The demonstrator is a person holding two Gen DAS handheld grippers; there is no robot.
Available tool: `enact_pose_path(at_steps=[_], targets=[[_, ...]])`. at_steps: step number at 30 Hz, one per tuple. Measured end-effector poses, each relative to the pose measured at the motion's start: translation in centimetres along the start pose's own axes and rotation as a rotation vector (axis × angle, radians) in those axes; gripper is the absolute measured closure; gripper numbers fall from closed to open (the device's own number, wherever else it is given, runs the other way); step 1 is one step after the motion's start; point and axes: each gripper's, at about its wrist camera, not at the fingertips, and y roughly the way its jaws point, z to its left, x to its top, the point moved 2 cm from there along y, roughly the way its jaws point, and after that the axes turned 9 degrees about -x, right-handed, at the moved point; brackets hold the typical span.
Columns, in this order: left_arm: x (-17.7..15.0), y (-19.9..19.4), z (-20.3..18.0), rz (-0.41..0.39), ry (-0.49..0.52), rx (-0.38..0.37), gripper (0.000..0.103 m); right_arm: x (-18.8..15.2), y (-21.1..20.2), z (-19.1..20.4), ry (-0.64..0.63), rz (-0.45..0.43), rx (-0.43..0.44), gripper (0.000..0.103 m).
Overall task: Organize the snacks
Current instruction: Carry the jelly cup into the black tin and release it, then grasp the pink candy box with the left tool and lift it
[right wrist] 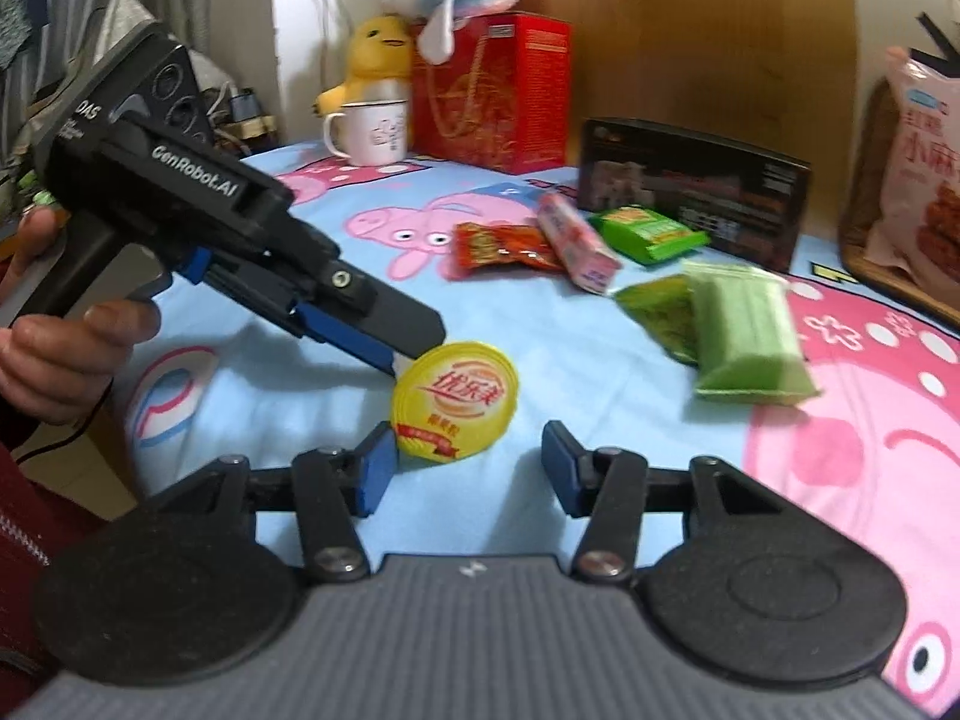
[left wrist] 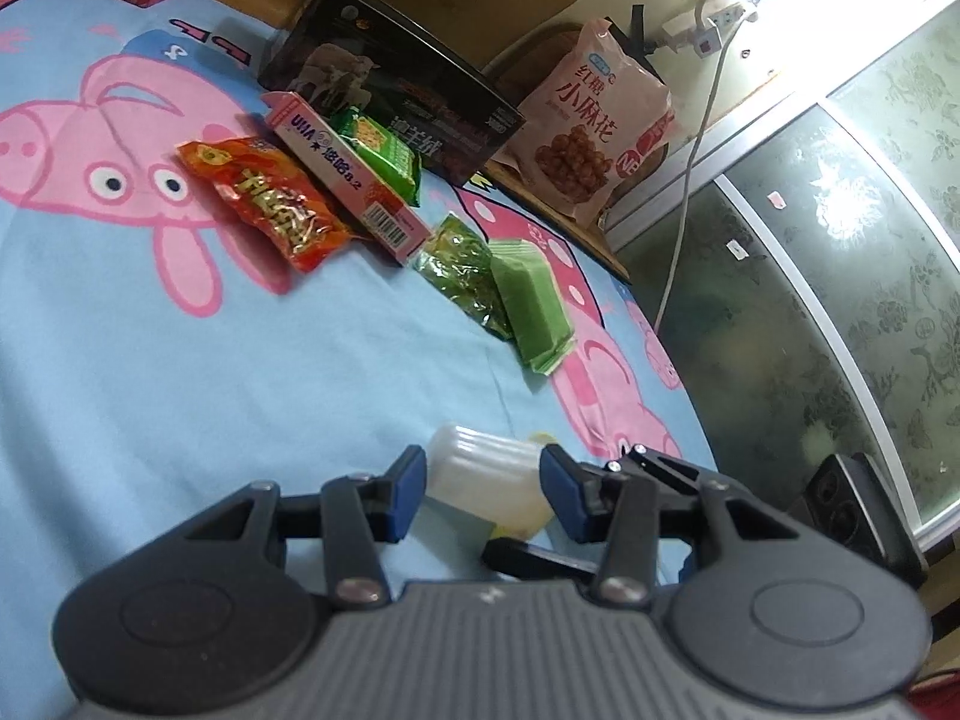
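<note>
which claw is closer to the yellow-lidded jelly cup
Left. The left claw straddles the jelly cup, fingers open either side. The right claw sits just short of it, open.

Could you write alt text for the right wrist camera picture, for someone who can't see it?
A hand-held black left gripper reaches down to a yellow-lidded plastic jelly cup lying on a blue cartoon-pig bedsheet. The right gripper, jaws open, waits in the foreground; wrapped snacks lie beyond.

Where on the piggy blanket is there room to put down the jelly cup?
Bare blanket lies in front of the orange packet, left of the jelly cup. It is crowded from the pink box to the green wafers by the black box.
</note>
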Motion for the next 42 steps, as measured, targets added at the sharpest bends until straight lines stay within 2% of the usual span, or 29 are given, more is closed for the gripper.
enact_pose_path(at_steps=[6, 9, 14, 19, 24, 29, 32, 36, 37, 42], targets=[[0.0, 0.2, 0.1, 0.005, -0.002, -0.006, 0.062, 0.1, 0.5, 0.5, -0.009, -0.009, 0.018, 0.048], [0.4, 0.0, 0.3, -0.002, -0.009, -0.002, 0.063, 0.6, 1.0, 0.3, -0.005, -0.013, 0.0, 0.059], [3.0, -0.3, -0.3, -0.034, 0.036, 0.007, 0.063, 2.4, 1.8, -0.8, 0.024, -0.042, 0.015, 0.059], [8.5, 0.0, -1.7, -0.095, 0.126, 0.039, 0.063, 6.5, 3.5, -2.6, 0.032, -0.115, -0.03, 0.059], [15.5, 2.6, -2.6, -0.151, 0.176, 0.054, 0.062, 11.0, 6.1, -6.0, 0.032, -0.185, -0.096, 0.059], [21.8, 6.8, -2.1, -0.162, 0.194, 0.062, 0.062, 14.6, 9.3, -11.3, 0.09, -0.179, -0.134, 0.059], [24.1, 9.5, -1.3, -0.151, 0.186, 0.073, 0.062, 15.6, 11.2, -13.6, 0.102, -0.161, -0.173, 0.059], [25.4, 12.8, -0.1, -0.106, 0.163, 0.115, 0.06, 15.5, 13.3, -15.7, 0.107, -0.126, -0.239, 0.057], [25.4, 13.2, 0.1, -0.099, 0.159, 0.122, 0.059, 15.2, 13.1, -16.1, 0.12, -0.134, -0.263, 0.053], [24.3, 9.6, -0.1, -0.151, 0.177, 0.069, 0.057, 14.2, 10.9, -17.1, 0.212, -0.195, -0.242, 0.051]])
